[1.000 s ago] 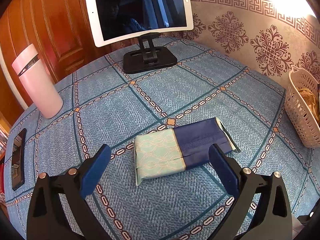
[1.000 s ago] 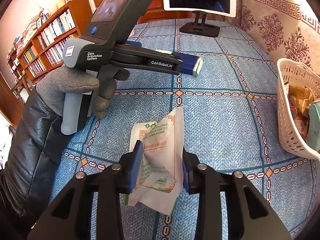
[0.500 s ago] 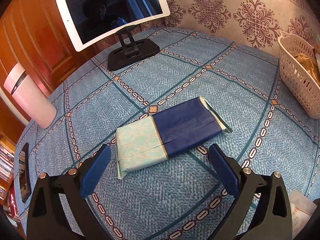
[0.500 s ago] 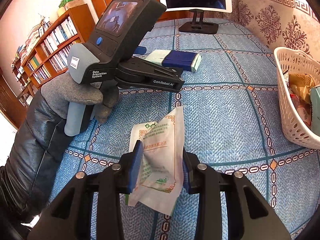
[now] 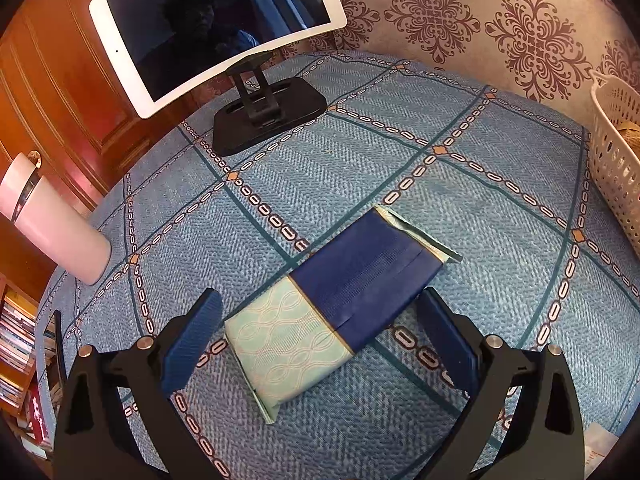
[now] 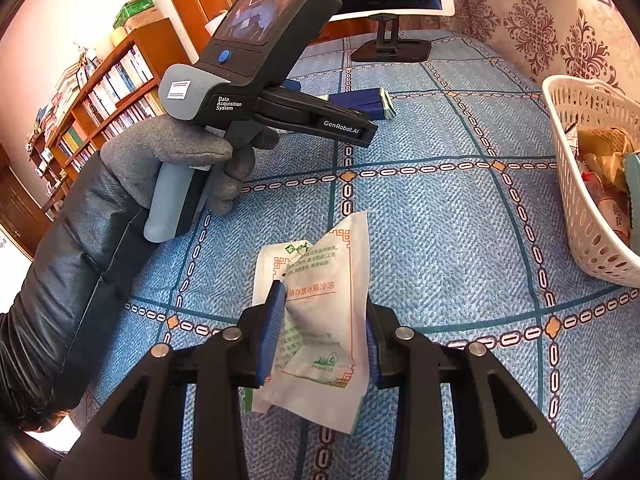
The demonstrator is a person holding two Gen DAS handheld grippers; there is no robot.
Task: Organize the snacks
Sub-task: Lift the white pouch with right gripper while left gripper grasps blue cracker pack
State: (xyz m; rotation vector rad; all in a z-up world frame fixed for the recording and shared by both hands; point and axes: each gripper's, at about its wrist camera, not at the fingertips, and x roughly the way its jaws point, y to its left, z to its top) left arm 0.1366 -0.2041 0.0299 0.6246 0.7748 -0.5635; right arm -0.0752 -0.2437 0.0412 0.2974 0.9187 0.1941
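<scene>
L claw (image 5: 318,336) spread wide, blue pads either side of the navy/mint packet (image 5: 338,300), not touching it that I can see. Packet lies flat on the blue patterned surface (image 5: 460,208), mint end nearest the claw, navy end pointing to 1 o'clock. In the R wrist view same packet (image 6: 366,105) shows partly hidden behind the L claw body, at 12 o'clock.

R claw (image 6: 322,320) closed on a white pouch (image 6: 320,312) w/ orange print and green logo; pads press both sides, pouch crumpled, its top corner sticking up past the fingertips.

White basket (image 6: 580,216) at 3 o'clock of R claw, well apart, w/ wrapped snacks inside; in L view its wall (image 5: 616,168) sits at 2 o'clock.

Tablet on black stand (image 5: 216,32) at 11 o'clock, far edge of surface. Pink cylinder (image 5: 52,220) at 9 o'clock. Gloved hand (image 6: 176,160) grips the L claw handle; bookshelf (image 6: 100,108) behind it.
</scene>
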